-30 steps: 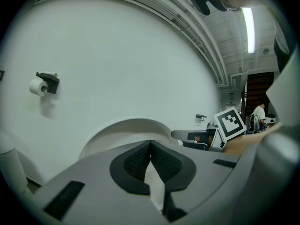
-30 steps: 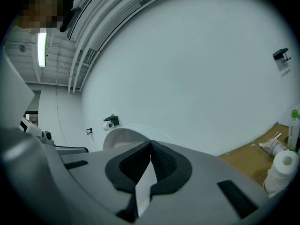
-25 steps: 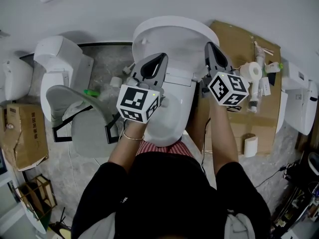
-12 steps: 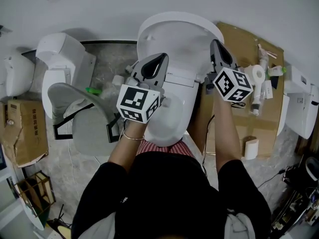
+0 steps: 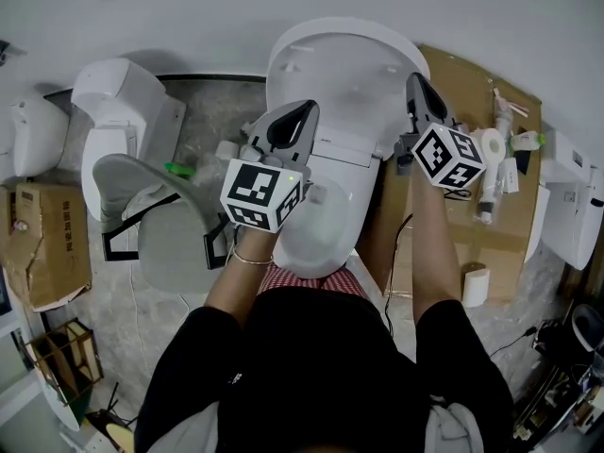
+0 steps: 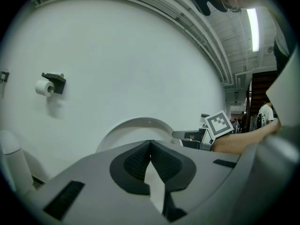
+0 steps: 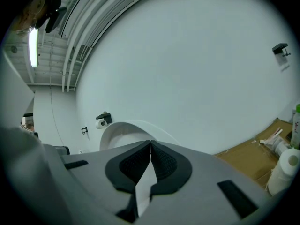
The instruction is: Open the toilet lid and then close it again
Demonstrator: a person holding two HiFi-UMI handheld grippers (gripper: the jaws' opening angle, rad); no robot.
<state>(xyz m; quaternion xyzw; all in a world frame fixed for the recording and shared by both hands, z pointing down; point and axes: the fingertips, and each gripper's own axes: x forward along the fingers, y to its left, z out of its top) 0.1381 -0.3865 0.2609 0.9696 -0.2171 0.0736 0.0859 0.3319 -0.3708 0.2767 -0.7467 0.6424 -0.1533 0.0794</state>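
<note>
toilet lid (image 5: 344,59) is standing raised; left claw (image 5: 309,106) is hovering before it, right claw (image 5: 413,77) by its right edge, both pinched closed, gripping nothing.

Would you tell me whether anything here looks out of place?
Yes: a paper roll and loose fittings lie scattered on flattened cardboard on the floor, right of the toilet.

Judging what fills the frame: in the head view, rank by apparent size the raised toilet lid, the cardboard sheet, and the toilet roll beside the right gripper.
1. cardboard sheet
2. toilet lid, foreshortened
3. toilet roll
</note>
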